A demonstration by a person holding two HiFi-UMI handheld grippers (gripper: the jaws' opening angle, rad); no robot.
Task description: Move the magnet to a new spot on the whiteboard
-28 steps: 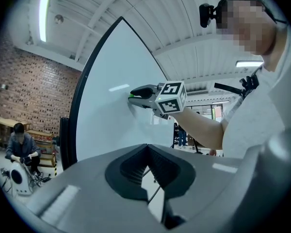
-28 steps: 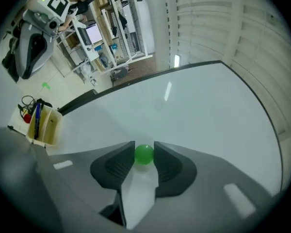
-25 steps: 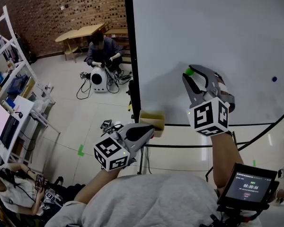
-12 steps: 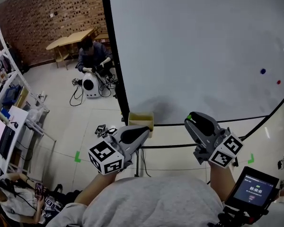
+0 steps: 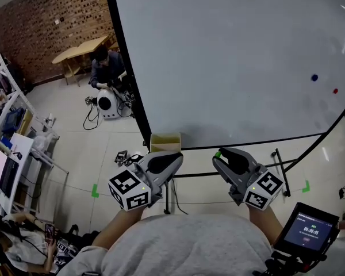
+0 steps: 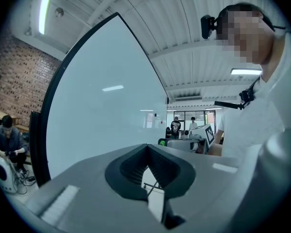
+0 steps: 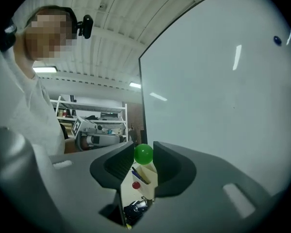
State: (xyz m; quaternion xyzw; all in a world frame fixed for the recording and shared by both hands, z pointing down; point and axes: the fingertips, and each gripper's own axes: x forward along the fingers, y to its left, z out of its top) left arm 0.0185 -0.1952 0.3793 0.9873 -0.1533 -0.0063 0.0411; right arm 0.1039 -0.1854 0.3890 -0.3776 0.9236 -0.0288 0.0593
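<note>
A small green ball magnet sits pinched between the tips of my right gripper, which is shut on it. In the head view that gripper is held low, in front of the whiteboard's bottom edge and off its surface, with the green magnet at its tip. My left gripper hovers beside it to the left, jaws together and empty; in the left gripper view its tips meet. A blue magnet and a red magnet stick to the board at the far right.
A small tan box with pens hangs at the board's lower left corner, just ahead of both grippers. A person sits on the floor at the left by a white device. Shelving lines the left side. A timer screen is at the bottom right.
My right gripper has come down and away from the whiteboard with the green magnet, rolling over as it sank to the board's lower edge. The left gripper has stayed roughly in place.
</note>
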